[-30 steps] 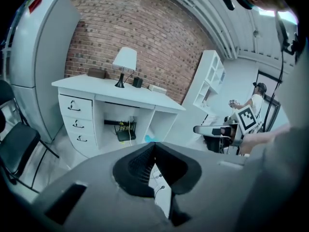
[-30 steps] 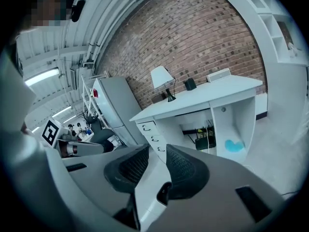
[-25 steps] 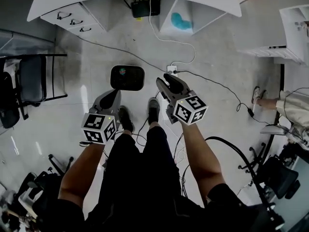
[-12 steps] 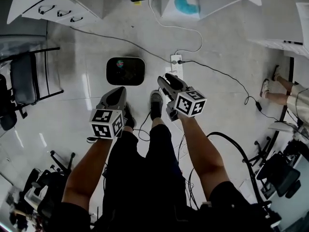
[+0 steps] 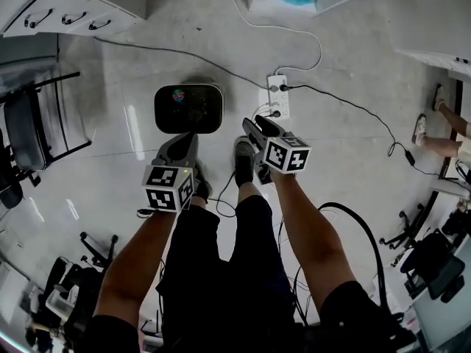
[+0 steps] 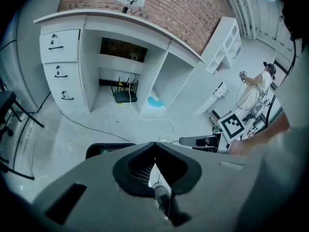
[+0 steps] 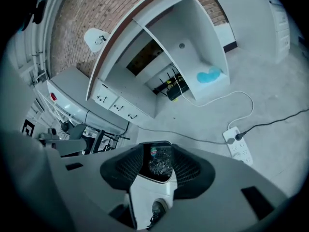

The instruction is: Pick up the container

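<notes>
We record a pale, glossy floor (image 5: 110, 175) on which the dark, round-cornered container (image 5: 188, 109) lies flat and untouched; its contents cannot be identified. Beyond the container stands a white desk unit (image 5: 73, 6) with drawers, and well to the container's left a black chair (image 5: 26, 127). On the container's near side are the person's shoes (image 5: 243, 153), one just beside its near edge. The left gripper (image 5: 189, 134) hangs just short of the container's near edge, its jaws pressed together with nothing between them. The right gripper (image 5: 254, 126) is off the container's near right corner, its jaws spread wide. They have just been opening, and nothing sits between the pads; the container only shows through the gap, farther off. A white power strip (image 5: 277, 96) lies near the container's right side, with cables (image 5: 353, 109) trailing away from it. In our judgement the pick-up has not begun. The hazards are these: the left jaws, shut as they are, would strike or push the rim instead of taking it, and on so smooth a floor the container could slide away. A hold by the right gripper alone on one edge could tip so broad a container. A reach that strays right could snag the power strip or its leads.
</notes>
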The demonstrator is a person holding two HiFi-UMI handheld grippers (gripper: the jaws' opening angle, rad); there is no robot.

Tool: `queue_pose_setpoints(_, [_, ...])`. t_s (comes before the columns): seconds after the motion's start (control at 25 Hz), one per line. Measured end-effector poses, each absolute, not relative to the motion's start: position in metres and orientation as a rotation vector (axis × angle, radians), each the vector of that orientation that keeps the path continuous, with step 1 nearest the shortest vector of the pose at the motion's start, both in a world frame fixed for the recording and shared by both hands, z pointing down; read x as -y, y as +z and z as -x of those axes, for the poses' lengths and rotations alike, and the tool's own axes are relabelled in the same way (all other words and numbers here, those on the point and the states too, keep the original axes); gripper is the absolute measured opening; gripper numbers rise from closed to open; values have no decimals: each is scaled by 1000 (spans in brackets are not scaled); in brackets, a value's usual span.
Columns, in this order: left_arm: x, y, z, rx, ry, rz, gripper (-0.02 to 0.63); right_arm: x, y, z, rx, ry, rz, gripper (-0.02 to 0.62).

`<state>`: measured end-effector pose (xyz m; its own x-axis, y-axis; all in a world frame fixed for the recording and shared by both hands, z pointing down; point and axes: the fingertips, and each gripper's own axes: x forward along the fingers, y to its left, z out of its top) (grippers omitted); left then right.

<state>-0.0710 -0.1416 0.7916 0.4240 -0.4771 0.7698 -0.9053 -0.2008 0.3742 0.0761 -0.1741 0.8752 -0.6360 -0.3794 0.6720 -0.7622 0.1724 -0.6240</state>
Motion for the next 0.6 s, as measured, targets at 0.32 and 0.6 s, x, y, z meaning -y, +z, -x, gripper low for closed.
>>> queue_pose_setpoints(0.32, [157,855,76,1166,691,-1850,8,178,953,-77,2057,1486,-1084,146])
queue_pose_setpoints(0.6, [157,913,68,1136,685,-1852,8,180,1031,-74,1967,1553,-1168,146])
